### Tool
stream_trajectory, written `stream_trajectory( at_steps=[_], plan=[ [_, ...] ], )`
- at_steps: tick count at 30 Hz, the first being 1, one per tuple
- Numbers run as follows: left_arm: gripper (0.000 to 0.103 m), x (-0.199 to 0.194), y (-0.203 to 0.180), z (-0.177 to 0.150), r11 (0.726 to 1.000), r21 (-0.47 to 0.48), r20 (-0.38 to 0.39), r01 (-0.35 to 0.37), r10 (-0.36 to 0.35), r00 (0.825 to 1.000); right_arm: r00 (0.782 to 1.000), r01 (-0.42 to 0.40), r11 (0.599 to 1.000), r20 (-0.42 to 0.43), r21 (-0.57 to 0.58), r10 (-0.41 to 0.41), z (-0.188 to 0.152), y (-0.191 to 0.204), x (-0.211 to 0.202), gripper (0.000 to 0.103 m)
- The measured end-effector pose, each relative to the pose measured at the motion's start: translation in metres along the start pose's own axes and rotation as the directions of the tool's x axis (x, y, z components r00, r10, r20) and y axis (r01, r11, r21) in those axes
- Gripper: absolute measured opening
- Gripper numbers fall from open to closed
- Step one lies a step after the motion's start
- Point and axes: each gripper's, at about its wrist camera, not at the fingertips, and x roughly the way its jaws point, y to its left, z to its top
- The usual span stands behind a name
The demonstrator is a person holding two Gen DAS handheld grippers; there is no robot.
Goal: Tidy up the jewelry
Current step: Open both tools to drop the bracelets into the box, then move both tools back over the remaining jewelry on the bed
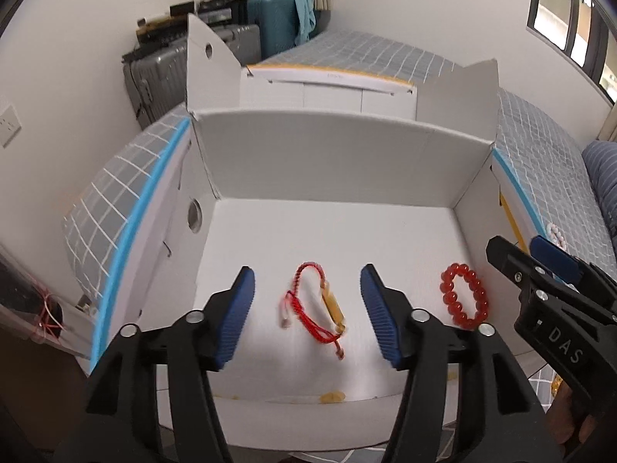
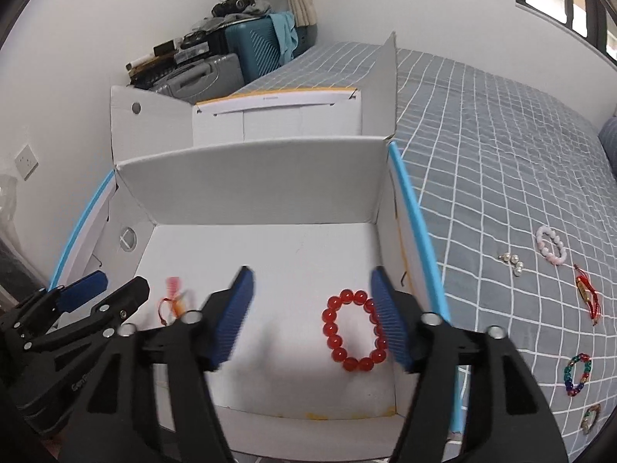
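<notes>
My red cord bracelet (image 1: pixel 314 305) with its amber tube lies flat on the white floor of the open cardboard box (image 1: pixel 331 162), right between the blue pads of my left gripper (image 1: pixel 307 314). The pads stand wide on either side of it and touch nothing. At about 3 o'clock from the cord bracelet lies the red bead bracelet (image 1: pixel 464 296), also flat on the box floor, near the box's right wall.

In the right wrist view the red bead bracelet (image 2: pixel 356 330) sits at 6 o'clock in the box, and my right gripper (image 2: pixel 322 316) is spread wide above it; the right pad covers part of the ring's right side, but I cannot tell whether it touches the beads. The cord bracelet (image 2: pixel 173 301) shows blurred at 9 o'clock from there, beside the left gripper (image 2: pixel 112 289).

Outward at 3 o'clock, more jewelry lies on the bed (image 2: pixel 501 146) with its grey checked sheet: a pink bead bracelet (image 2: pixel 551 249), a few pearl pieces (image 2: pixel 511 261), another red cord bracelet (image 2: pixel 588 297), a multicoloured bead bracelet (image 2: pixel 578 374) and one more bracelet (image 2: pixel 590 418) at the edge, too small to make out. Suitcases (image 2: pixel 231 54) are stacked at 11 o'clock against the wall.
</notes>
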Motion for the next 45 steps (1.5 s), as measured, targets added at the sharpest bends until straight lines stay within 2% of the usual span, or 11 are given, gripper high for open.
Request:
stream_trajectory(
  at_steps=[1,4,10,18,23,36,45],
  plan=[
    [0.059,-0.001,0.000,0.000,1.000,0.000,0.003,0.001,-0.001,1.000,1.000,0.008,1.000,0.003,0.004,-0.008,0.001,-0.001,-0.002,0.074],
    [0.066,-0.005,0.000,0.001,1.000,0.000,0.015,-0.002,0.002,1.000,0.999,0.035,0.999,0.023,0.002,-0.035,0.001,-0.002,-0.008,0.083],
    [0.070,-0.014,-0.004,0.005,1.000,0.012,0.035,0.006,-0.006,0.999,0.998,0.051,0.999,0.032,0.014,-0.051,0.003,-0.007,-0.015,0.092],
    [0.080,-0.028,-0.021,0.005,0.999,0.031,0.066,0.019,-0.021,0.998,0.995,0.081,0.996,0.050,0.036,-0.083,0.004,-0.026,-0.035,0.094],
    [0.084,-0.039,-0.044,0.007,0.998,0.049,0.100,0.040,-0.045,0.994,0.992,0.107,0.993,0.063,0.055,-0.110,0.000,-0.052,-0.053,0.094],
    [0.096,-0.058,-0.127,0.003,0.983,0.132,0.112,0.132,-0.147,0.983,0.966,0.237,0.960,0.070,0.149,-0.249,-0.024,-0.150,-0.110,0.094],
    [0.097,-0.056,-0.194,-0.011,0.960,0.217,0.081,0.179,-0.200,0.976,0.940,0.328,0.924,0.026,0.200,-0.339,-0.053,-0.220,-0.139,0.094]
  ],
)
